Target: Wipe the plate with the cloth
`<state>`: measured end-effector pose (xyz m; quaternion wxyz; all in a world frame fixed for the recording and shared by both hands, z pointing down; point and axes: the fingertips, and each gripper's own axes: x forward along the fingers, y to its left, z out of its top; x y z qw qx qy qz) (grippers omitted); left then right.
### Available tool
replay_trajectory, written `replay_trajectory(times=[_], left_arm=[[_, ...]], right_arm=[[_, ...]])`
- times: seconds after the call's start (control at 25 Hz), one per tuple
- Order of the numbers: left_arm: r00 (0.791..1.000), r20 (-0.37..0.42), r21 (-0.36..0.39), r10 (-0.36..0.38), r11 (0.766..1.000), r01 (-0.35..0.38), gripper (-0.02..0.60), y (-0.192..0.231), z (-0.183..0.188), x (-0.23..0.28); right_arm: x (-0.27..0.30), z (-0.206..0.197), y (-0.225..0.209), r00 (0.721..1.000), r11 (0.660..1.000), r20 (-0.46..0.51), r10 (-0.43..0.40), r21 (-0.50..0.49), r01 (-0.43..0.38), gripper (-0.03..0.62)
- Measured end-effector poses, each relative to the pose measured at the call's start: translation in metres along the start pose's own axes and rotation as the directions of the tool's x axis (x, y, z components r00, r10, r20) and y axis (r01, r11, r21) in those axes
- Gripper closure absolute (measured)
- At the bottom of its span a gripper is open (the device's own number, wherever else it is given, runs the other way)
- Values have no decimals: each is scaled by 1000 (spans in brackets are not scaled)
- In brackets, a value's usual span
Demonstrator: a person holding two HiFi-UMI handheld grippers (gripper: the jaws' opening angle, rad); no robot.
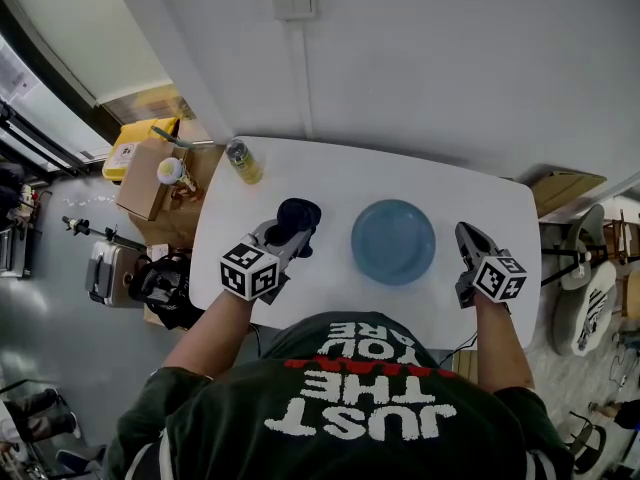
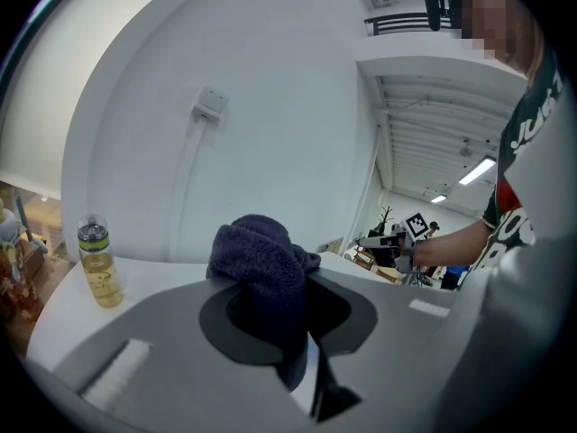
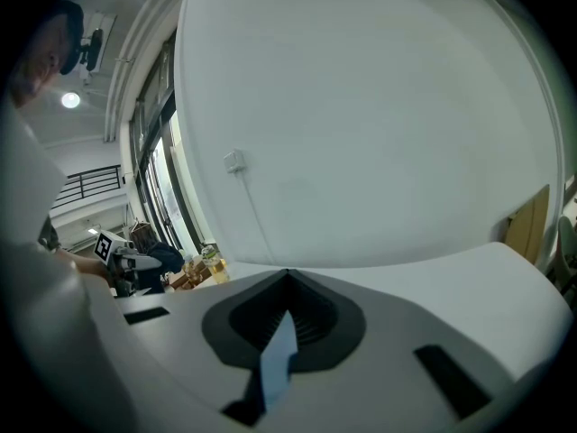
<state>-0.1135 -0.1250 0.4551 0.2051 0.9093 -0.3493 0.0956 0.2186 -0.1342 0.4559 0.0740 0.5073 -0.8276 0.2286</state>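
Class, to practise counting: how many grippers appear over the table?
2: the left gripper, gripping the cloth, left of the plate; the right gripper right of it.

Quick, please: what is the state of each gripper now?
Left gripper: closed, holding the dark cloth.
Right gripper: closed, empty.

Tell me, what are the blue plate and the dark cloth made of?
The plate looks like smooth plastic or glazed ceramic: it is an even blue with a soft sheen, but I can't tell which. The cloth looks like soft terry or microfiber fabric: its surface is fuzzy and nubbly, and it bunches in floppy folds.
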Motion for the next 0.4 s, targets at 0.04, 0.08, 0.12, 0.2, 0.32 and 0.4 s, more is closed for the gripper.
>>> replay_trajectory(times=[0.04,0.08,0.12,0.2,0.32,0.4], left_arm=[[1000,-1,-1,0,1000,0,528,0,-1,0],[1000,-1,-3,1,1000,-1,528,0,-1,0],[1000,-2,-3,1,1000,-1,528,0,-2,0],[1000,-2,-3,0,1000,0,528,-1,-3,-1],[1000,-1,-1,-1,1000,1,528,-2,-3,-2],[1000,0,-2,-2,1000,2,528,-3,-4,-3]], right_arm=[[0,0,1,1000,1000,-1,1,-1,-1,591],[0,0,1,1000,1000,-2,2,-2,-2,591],[0,-1,1,1000,1000,-2,4,-3,-4,591],[0,-2,2,1000,1000,-4,4,-6,-4,592],[0,-4,3,1000,1000,-5,5,-10,-6,591],[0,-4,5,1000,1000,-6,9,-12,-9,592]])
